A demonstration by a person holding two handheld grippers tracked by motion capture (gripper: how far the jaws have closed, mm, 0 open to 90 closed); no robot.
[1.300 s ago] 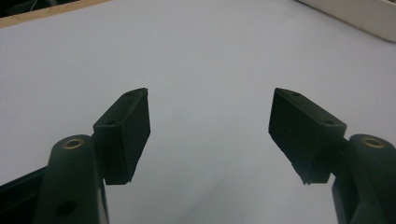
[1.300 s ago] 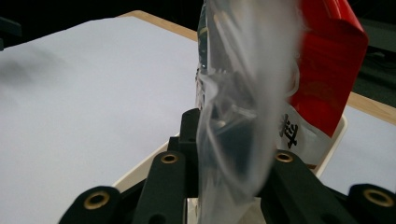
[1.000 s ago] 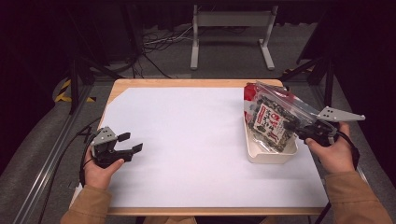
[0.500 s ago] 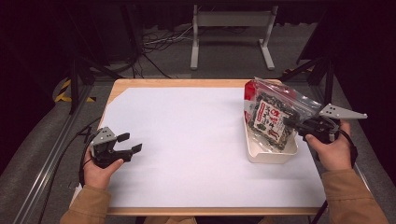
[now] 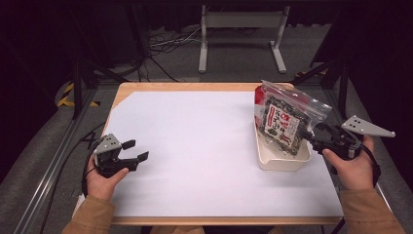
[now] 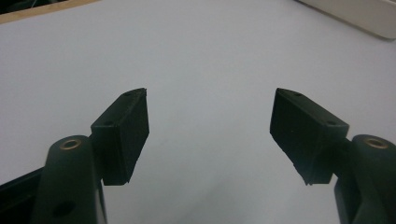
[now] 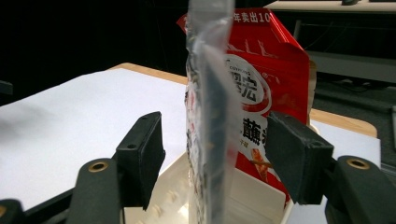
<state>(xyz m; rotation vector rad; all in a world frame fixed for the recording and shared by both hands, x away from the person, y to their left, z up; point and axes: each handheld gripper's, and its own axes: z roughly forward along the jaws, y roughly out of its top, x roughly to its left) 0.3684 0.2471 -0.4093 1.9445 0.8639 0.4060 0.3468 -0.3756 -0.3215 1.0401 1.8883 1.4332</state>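
Observation:
A clear zip bag of dark snacks [image 5: 282, 119] stands tilted in a white tray [image 5: 282, 163] at the right of the table, with a red packet [image 5: 258, 97] behind it. My right gripper [image 5: 309, 139] is at the bag's right edge. In the right gripper view the bag's edge [image 7: 210, 93] stands between the open jaws of the right gripper [image 7: 215, 149], which do not press it, and the red packet [image 7: 275, 70] is behind. My left gripper [image 5: 136, 150] rests open near the table's left front, and it [image 6: 210, 121] holds nothing.
White paper [image 5: 195, 146] covers the wooden table top. The tray's corner [image 6: 355, 14] shows far off in the left gripper view. A metal stand [image 5: 241, 19] and cables lie on the floor beyond the table. Dark frame posts flank both sides.
The right hand has drifted slightly toward the near edge, and the bag stays in the tray. The left gripper has not moved.

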